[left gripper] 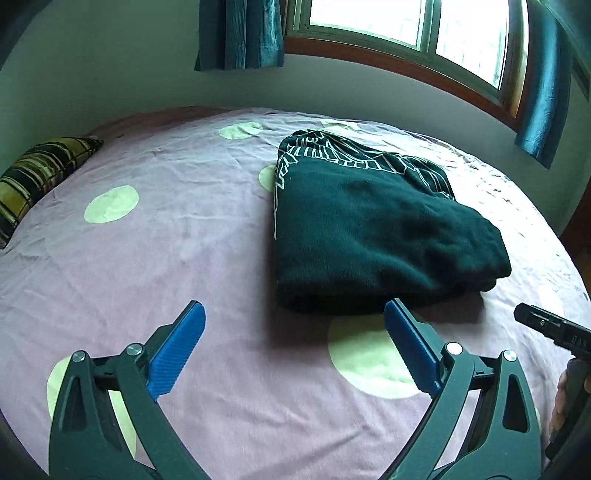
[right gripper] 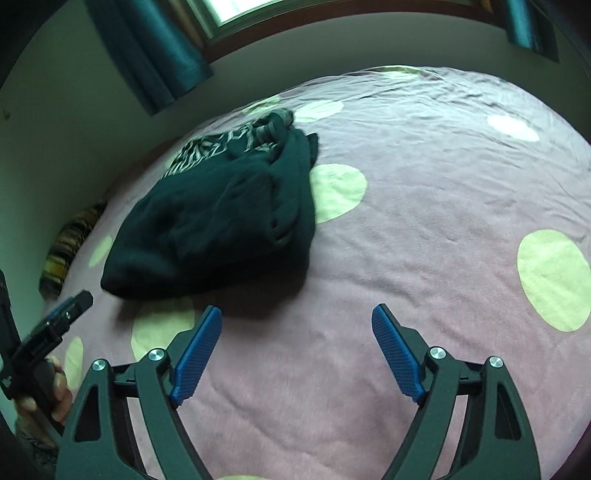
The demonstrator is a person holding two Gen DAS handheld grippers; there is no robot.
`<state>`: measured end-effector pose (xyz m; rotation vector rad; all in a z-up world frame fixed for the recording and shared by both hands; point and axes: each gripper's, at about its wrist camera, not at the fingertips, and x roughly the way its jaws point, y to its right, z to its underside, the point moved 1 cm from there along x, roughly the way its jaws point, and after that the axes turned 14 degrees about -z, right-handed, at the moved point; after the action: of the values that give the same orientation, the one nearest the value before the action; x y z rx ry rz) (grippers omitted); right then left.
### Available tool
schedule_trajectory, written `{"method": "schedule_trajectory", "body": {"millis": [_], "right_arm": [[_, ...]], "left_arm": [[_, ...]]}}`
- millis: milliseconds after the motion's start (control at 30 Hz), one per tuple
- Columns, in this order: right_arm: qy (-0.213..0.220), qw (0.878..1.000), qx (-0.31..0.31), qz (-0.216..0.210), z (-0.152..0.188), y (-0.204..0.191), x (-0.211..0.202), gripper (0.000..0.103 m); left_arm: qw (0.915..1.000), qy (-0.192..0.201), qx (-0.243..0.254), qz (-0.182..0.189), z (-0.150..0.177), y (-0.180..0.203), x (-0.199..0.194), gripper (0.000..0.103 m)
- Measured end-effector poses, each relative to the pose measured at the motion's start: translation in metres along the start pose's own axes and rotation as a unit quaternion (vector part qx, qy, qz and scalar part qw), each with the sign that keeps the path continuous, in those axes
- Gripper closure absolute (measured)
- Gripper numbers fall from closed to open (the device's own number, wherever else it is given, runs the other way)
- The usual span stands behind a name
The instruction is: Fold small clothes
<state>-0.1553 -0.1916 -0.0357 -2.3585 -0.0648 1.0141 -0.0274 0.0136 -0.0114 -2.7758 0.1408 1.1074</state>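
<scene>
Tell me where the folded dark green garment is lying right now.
The dark green garment lies folded on the pink spotted bedsheet, right of centre in the left wrist view, just beyond both open tools and below the window.

- The garment (left gripper: pixel 369 229) lies folded on the bed (left gripper: pixel 184 258).
- A pillow (left gripper: pixel 37 177) sits at the bed's far left edge, by the wall.
- A window (left gripper: pixel 406 26) is behind the bed.
- Both grippers, left (left gripper: pixel 293 325) and right (right gripper: pixel 297 328), hover just before the garment.
</scene>
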Motion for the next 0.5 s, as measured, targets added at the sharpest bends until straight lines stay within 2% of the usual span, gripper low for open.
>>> {"method": "schedule_trajectory", "body": {"millis": [167, 500], "right_arm": [[0.000, 0.999, -0.046, 0.025, 0.001, -0.019, 0.003, 0.018], [0.010, 0.997, -0.063, 0.046, 0.008, -0.032, -0.001, 0.017]], "left_arm": [[0.9999, -0.002, -0.002, -0.010, 0.009, 0.002, -0.007, 0.005], [0.9997, -0.007, -0.007, -0.023, 0.011, 0.004, -0.012, 0.005]]}}
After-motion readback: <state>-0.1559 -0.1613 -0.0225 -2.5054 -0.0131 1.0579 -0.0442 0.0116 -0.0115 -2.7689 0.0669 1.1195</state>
